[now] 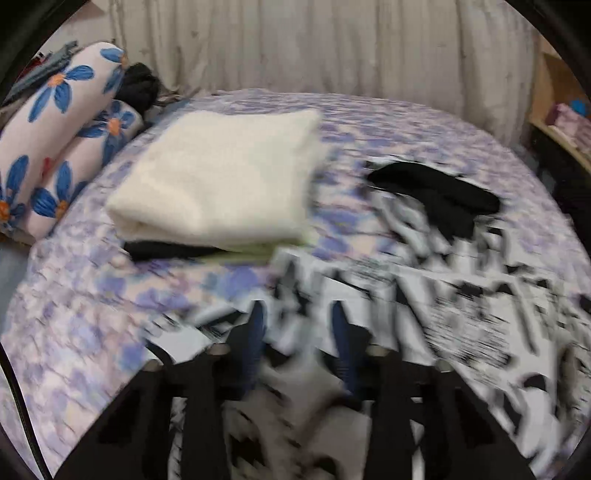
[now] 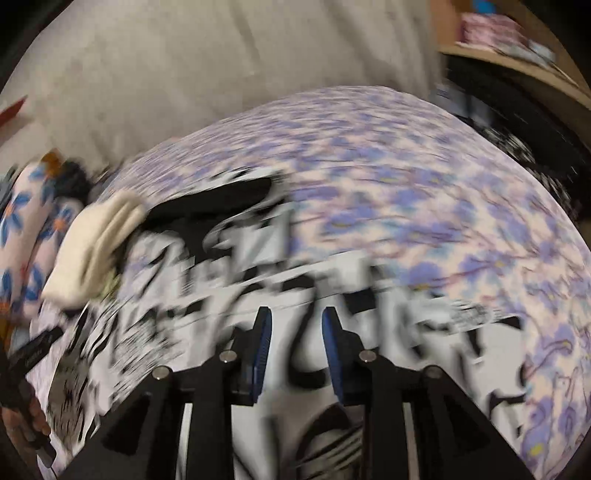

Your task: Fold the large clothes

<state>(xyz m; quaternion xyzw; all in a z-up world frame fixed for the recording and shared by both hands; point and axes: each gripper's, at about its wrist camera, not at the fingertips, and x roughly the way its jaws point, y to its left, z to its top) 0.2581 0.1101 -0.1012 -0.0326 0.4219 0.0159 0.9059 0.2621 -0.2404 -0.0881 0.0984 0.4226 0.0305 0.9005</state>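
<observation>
Motion blur and cropped edges

The black-and-white garment (image 1: 424, 295) smears into streaks, print unreadable, its near part cut off below. The right hand-held gripper (image 2: 295, 350) view is blurred throughout; shelf items (image 2: 491, 26) far right stay indistinct, and pillows (image 1: 55, 122) are cropped left.

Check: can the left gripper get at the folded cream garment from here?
Probably yes. The left gripper is open over the black-and-white garment, and only bare bedspread lies between it and the cream garment.

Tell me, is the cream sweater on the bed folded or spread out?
Folded. The cream sweater sits as a compact rectangle with stacked layers at its near edge, resting on other folded pieces on the bed.
</observation>
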